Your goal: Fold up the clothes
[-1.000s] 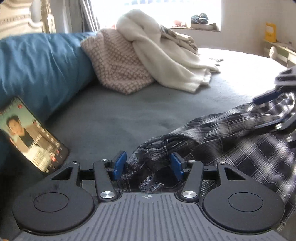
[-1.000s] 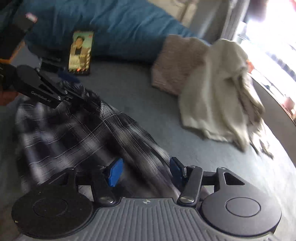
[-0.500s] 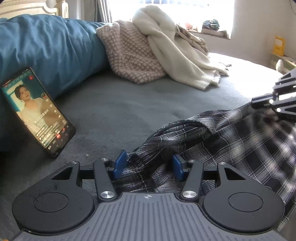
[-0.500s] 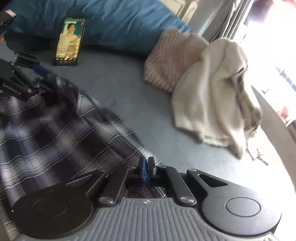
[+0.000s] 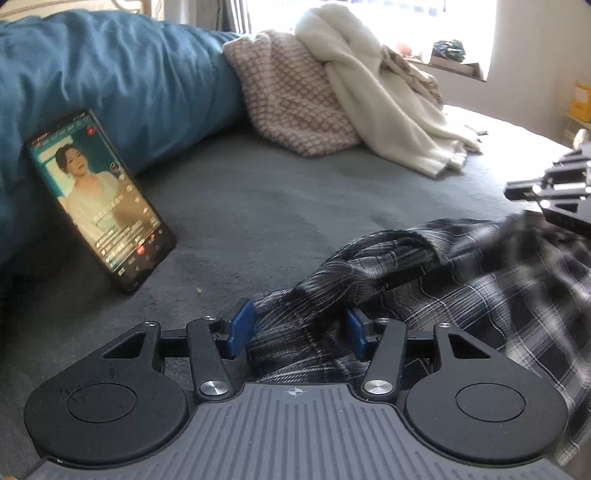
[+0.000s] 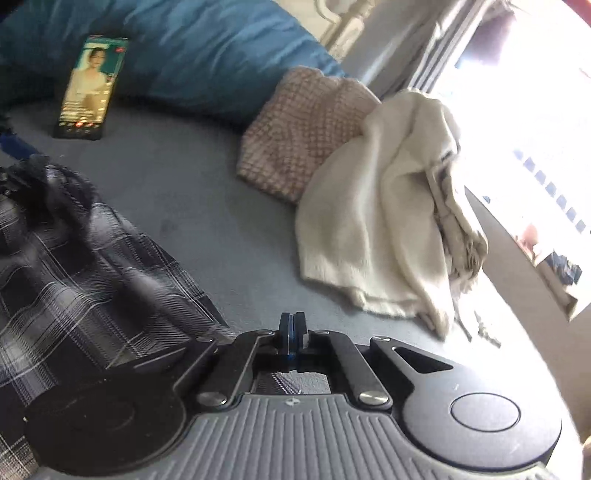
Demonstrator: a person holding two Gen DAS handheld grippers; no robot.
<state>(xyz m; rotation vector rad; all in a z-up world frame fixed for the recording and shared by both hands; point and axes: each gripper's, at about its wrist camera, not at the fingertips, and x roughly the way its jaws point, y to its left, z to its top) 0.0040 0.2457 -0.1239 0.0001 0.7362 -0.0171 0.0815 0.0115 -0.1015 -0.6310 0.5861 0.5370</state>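
Closest in, the left gripper has its blue pads spread wide, with a bunched fold of the plaid shirt lying between them; the cloth brushes both pads, but they are not squeezing it. The right gripper has its pads pressed together, and plaid cloth shows just beneath and behind them, so it seems to pinch the shirt's edge, though the contact itself is hidden by the linkage. The shirt, dark with pale checks, stretches across the grey bed sheet from one gripper to the other, rumpled and partly blurred in both views. Just left of the left gripper, a phone with a lit screen leans upright against the blue duvet, well clear of the shirt. Further back, a pink-and-white knit garment rests against the duvet's end, and a cream garment is draped over its right side, spilling down onto the sheet. Nothing lies between the shirt and that pile but bare sheet. Behind all of it is a bright window, washed out by sunlight.
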